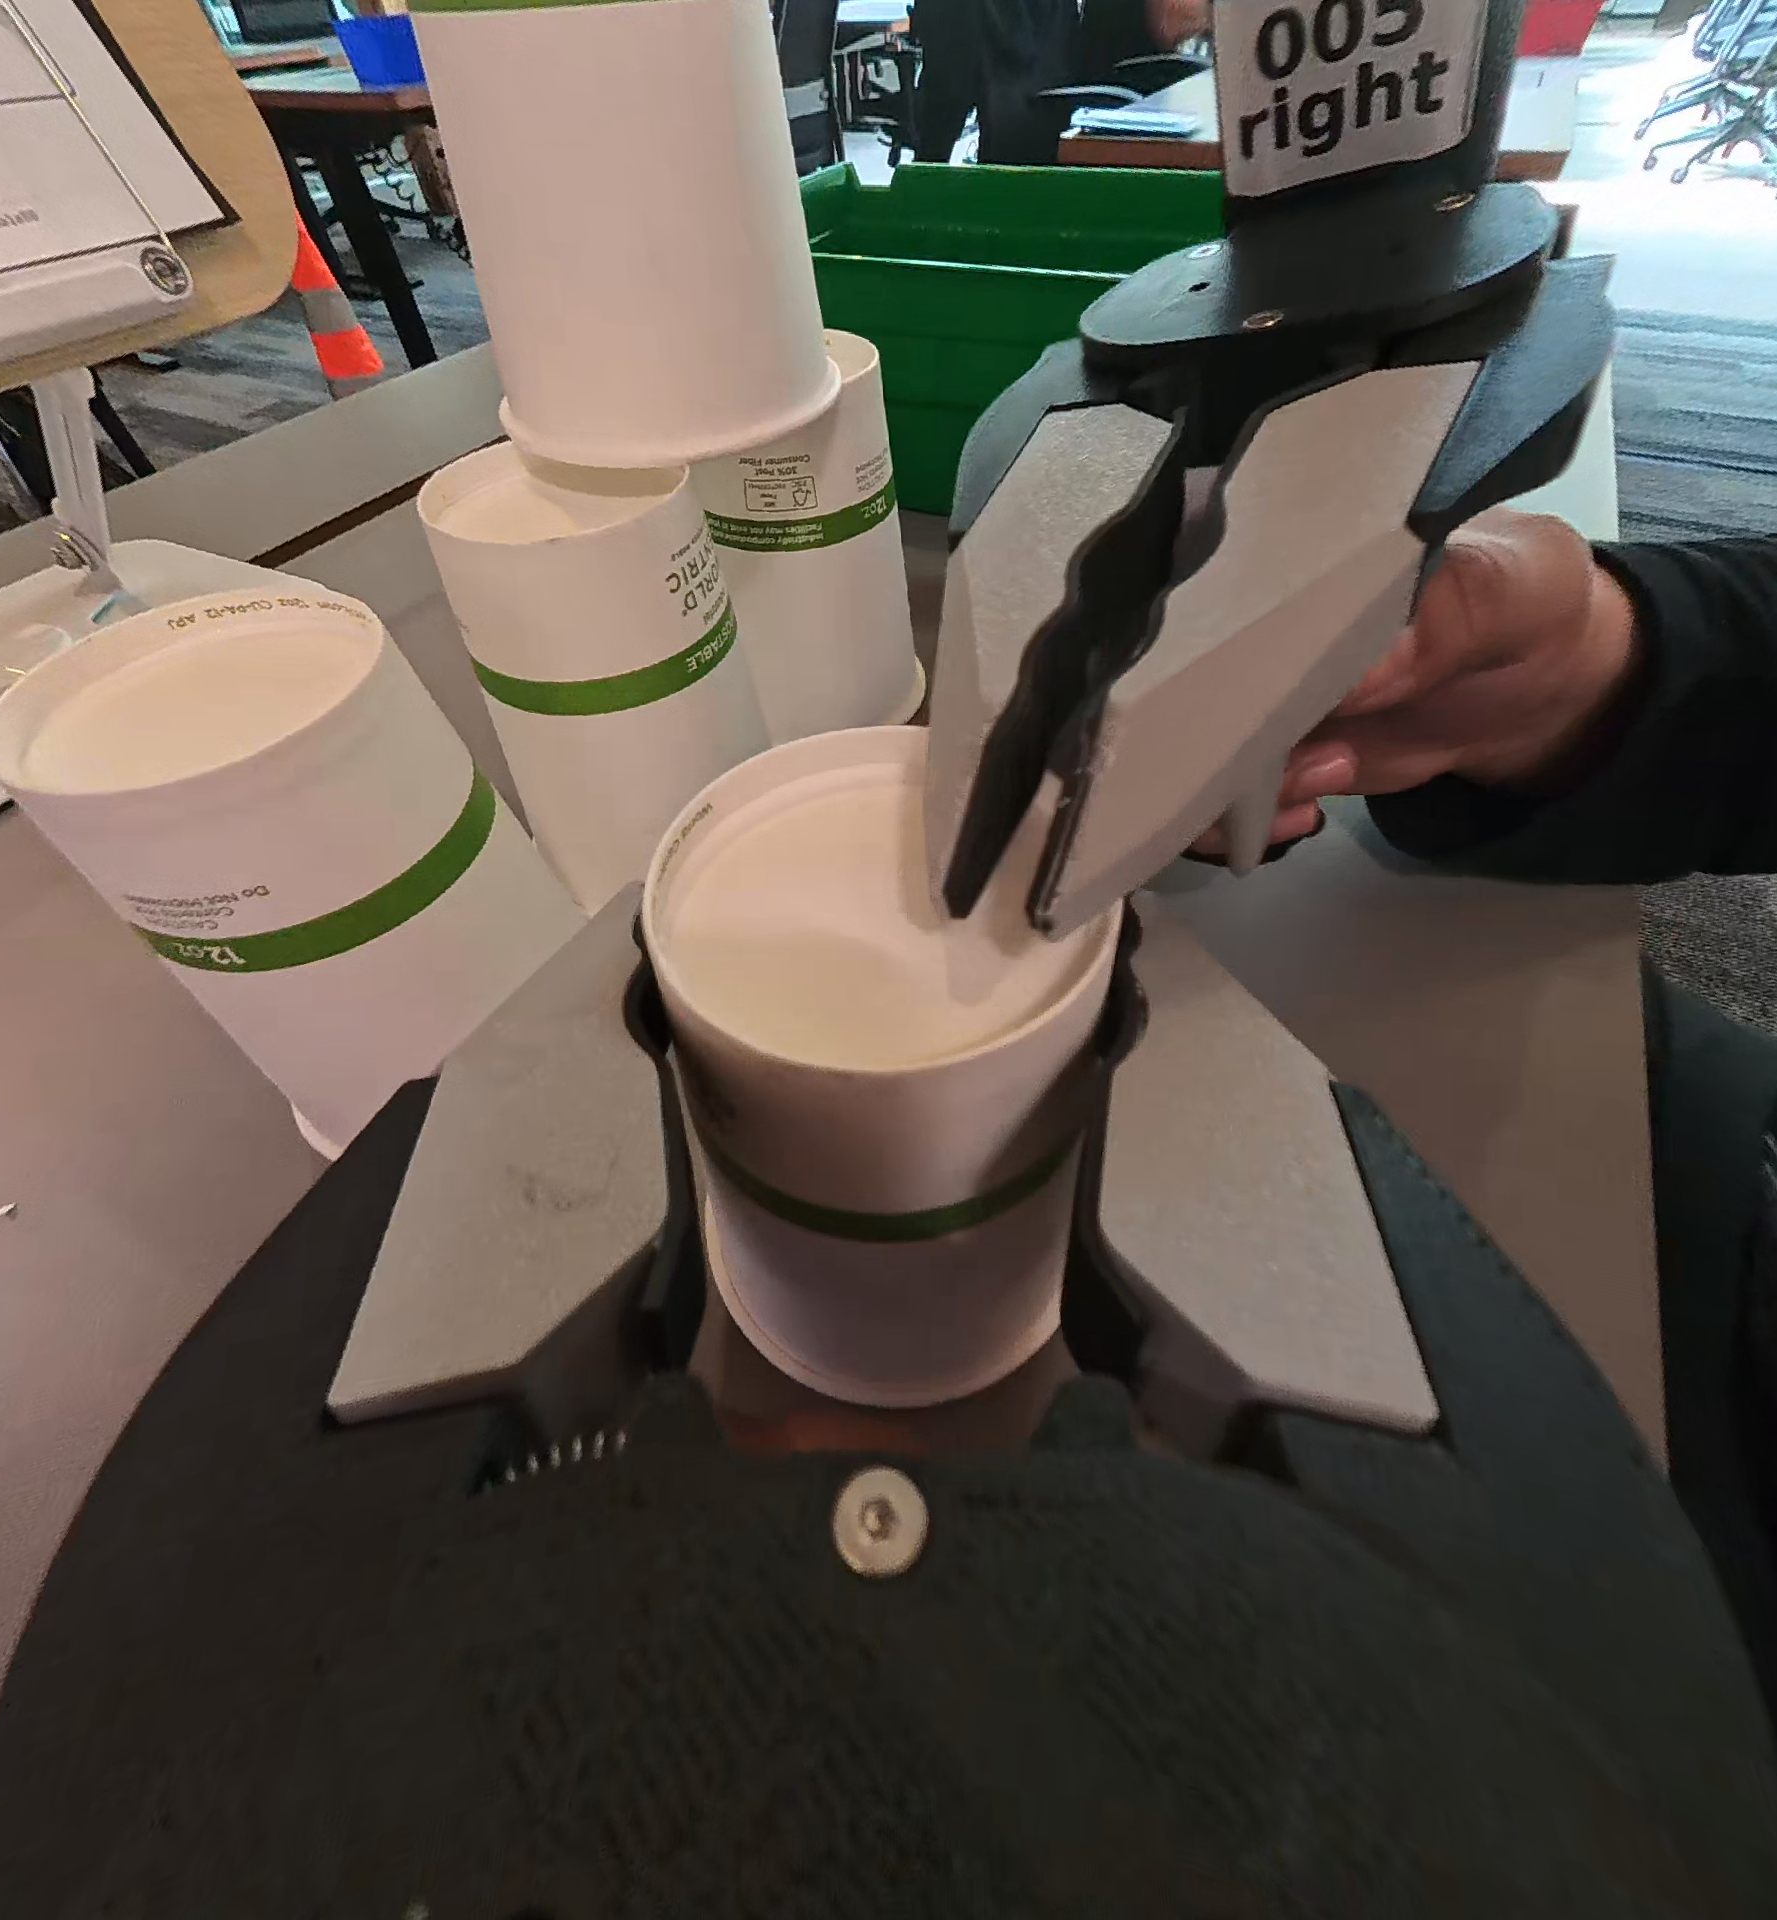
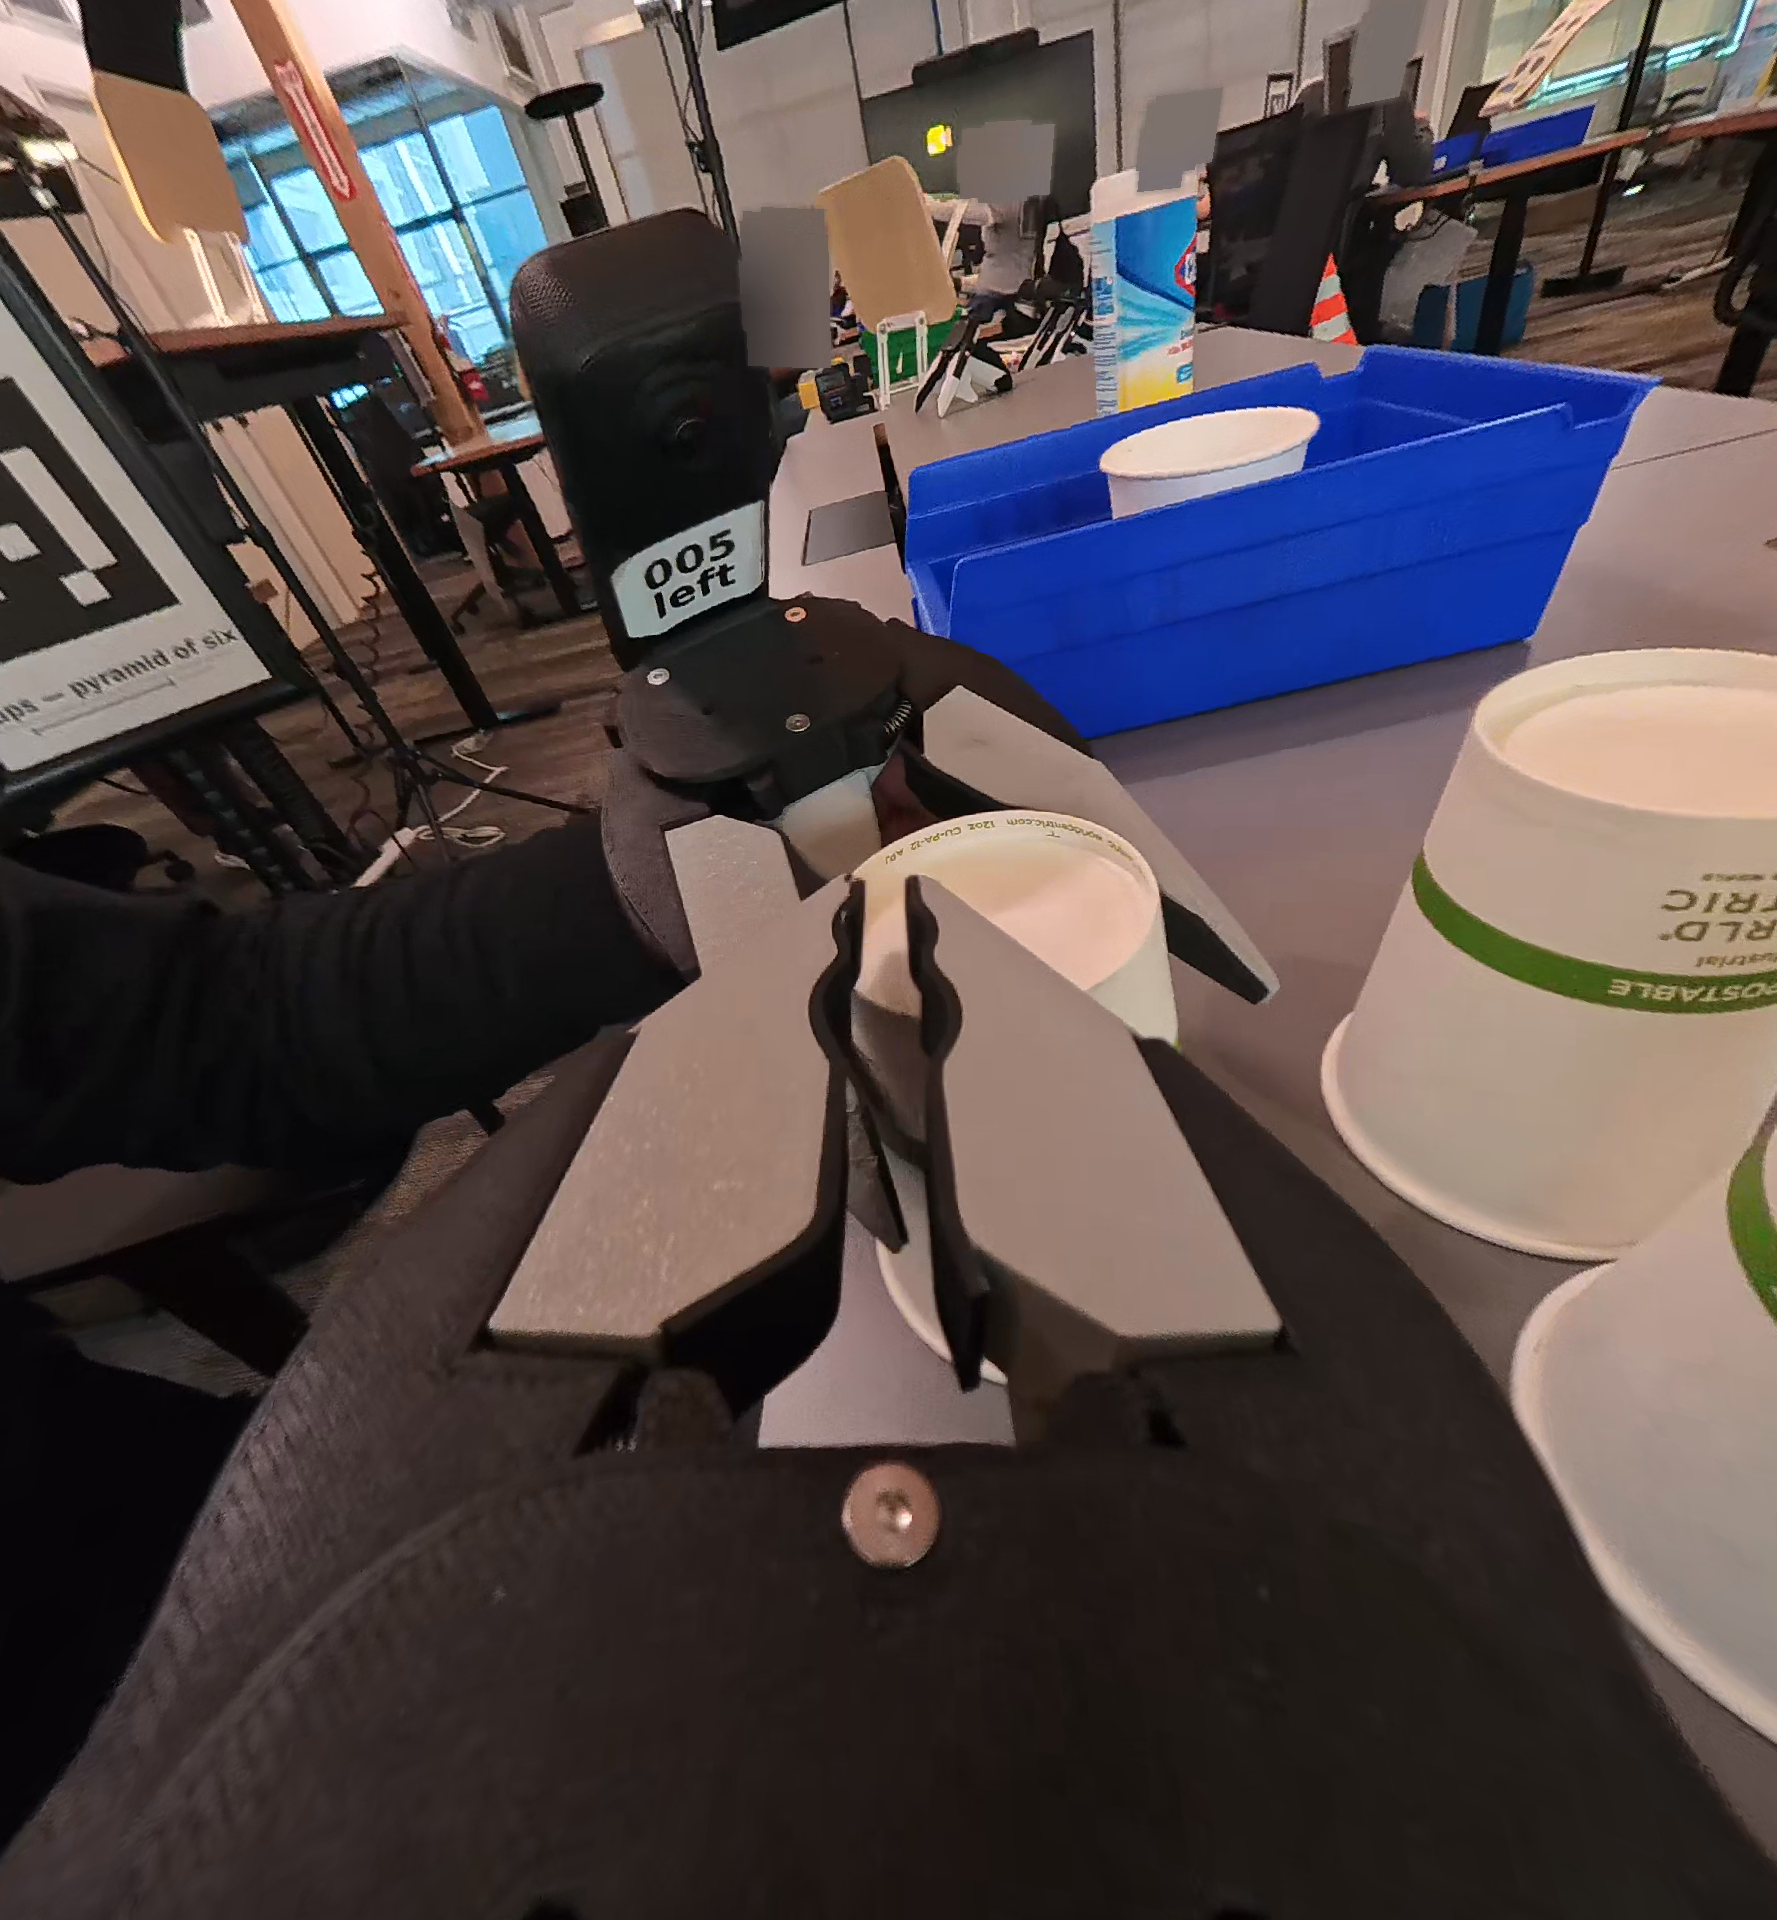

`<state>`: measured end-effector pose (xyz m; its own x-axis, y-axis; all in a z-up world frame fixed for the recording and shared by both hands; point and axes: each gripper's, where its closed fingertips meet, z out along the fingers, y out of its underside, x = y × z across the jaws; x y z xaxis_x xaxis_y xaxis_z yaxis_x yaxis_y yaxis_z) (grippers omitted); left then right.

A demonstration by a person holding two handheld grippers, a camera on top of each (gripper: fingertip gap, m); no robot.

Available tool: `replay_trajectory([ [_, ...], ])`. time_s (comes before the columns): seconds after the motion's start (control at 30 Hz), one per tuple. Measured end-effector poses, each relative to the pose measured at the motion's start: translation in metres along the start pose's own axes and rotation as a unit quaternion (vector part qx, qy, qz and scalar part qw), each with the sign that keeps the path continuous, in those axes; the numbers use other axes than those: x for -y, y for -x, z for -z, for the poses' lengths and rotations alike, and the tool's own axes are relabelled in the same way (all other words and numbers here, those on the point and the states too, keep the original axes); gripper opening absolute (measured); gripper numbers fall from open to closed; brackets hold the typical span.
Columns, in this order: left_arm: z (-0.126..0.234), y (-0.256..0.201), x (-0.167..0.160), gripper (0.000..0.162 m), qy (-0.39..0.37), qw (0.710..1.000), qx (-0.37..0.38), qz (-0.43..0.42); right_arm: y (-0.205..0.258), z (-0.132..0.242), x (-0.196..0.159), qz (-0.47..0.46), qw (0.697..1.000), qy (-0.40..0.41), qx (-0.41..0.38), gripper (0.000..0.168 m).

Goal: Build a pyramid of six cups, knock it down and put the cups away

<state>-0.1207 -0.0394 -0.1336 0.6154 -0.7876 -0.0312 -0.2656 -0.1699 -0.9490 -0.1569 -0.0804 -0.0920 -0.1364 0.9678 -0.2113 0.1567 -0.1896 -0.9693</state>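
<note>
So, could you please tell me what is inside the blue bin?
The blue bin holds one white paper cup, standing mouth up behind a divider. The front wall hides the cup's lower part and the bin's floor, so anything lying lower down cannot be seen.

The upside-down paper cups (image 1: 271, 831) are white with one green band around each. The plastic bin (image 2: 1258, 582) is blue, another plastic bin (image 1: 967, 270) is green. The gripper fingers (image 1: 510, 1174) are grey on black bodies.
</note>
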Motion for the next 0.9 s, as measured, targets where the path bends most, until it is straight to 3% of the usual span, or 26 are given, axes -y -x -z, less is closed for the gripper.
replay_trajectory([
  [0.33, 0.005, 0.007, 0.001, 0.083, -0.003, 1.000, 0.008, -0.006, 0.003, 0.031, 0.040, 0.070, 0.993, -0.095, -0.030, 0.011],
  [0.47, 0.017, 0.004, 0.020, 0.084, -0.040, 0.999, -0.028, -0.009, 0.000, 0.055, 0.047, 0.120, 0.984, -0.120, -0.060, 0.012],
  [0.57, 0.028, 0.012, 0.051, 0.084, -0.065, 0.997, -0.034, -0.031, -0.008, 0.071, 0.039, 0.154, 0.979, -0.103, -0.090, 0.012],
  [0.77, 0.049, 0.046, 0.154, 0.083, -0.167, 0.982, -0.007, -0.084, -0.017, 0.087, 0.016, 0.199, 0.972, -0.055, -0.110, 0.012],
  [0.9, 0.052, 0.082, 0.194, 0.083, -0.219, 0.973, 0.022, -0.075, -0.021, 0.093, 0.012, 0.201, 0.972, -0.055, -0.107, 0.013],
])
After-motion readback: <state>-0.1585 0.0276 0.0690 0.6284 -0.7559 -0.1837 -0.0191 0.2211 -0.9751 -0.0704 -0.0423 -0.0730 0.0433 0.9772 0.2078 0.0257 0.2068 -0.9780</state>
